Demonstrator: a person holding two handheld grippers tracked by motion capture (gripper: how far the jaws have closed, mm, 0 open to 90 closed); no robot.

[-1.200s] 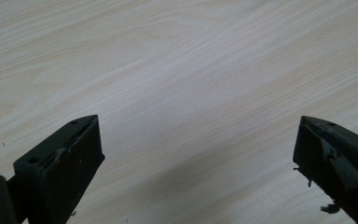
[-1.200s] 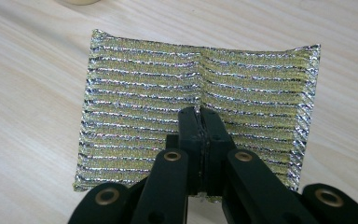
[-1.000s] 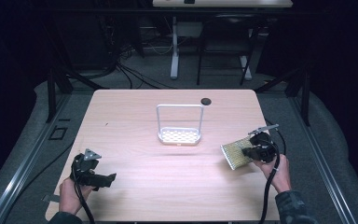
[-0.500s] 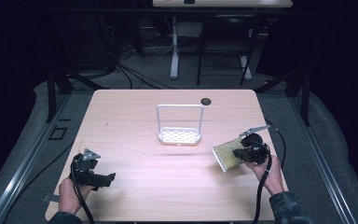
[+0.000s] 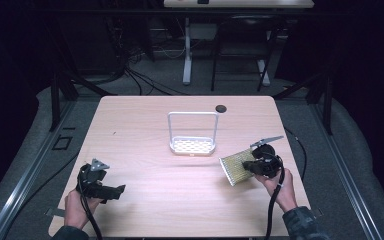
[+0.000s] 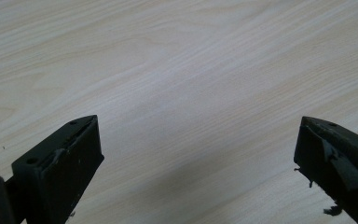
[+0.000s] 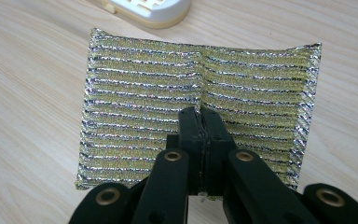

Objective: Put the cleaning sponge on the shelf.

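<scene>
Two grippers work at the near edge of a pale wooden table [image 5: 145, 130]. The left gripper [image 5: 111, 189] sits close to the near left corner, held in a hand [image 5: 75, 209] that comes in over the near edge, with a grey three-cornered plate on top. Its jaws are spread wide with nothing between them; in the left gripper view they stand far apart above bare wood grain, and whether they touch the surface cannot be told.

Toward the near right corner, the right gripper [image 5: 247, 165] is held by the other hand [image 5: 280, 187], a dark sleeve behind it and a black cable [image 5: 271, 215] trailing back to the near edge. Its jaws are clamped on a glittery gold-and-silver scouring pad [image 5: 236, 165], pinching a fold along the pad's middle. In the right gripper view the pad [image 7: 196, 88] spreads flat to both sides of the closed jaws, its woven stripes running across. From the high view the pad is tilted, near the right edge.

Further in, about the middle of the table, stands a small white rack [image 5: 192, 145] with a perforated base and a tall upright loop frame; its rounded corner [image 7: 151, 9] lies just beyond the pad's far edge, apart from it.

Near the far edge lies a small dark round object [image 5: 221, 108], too small to identify.
</scene>
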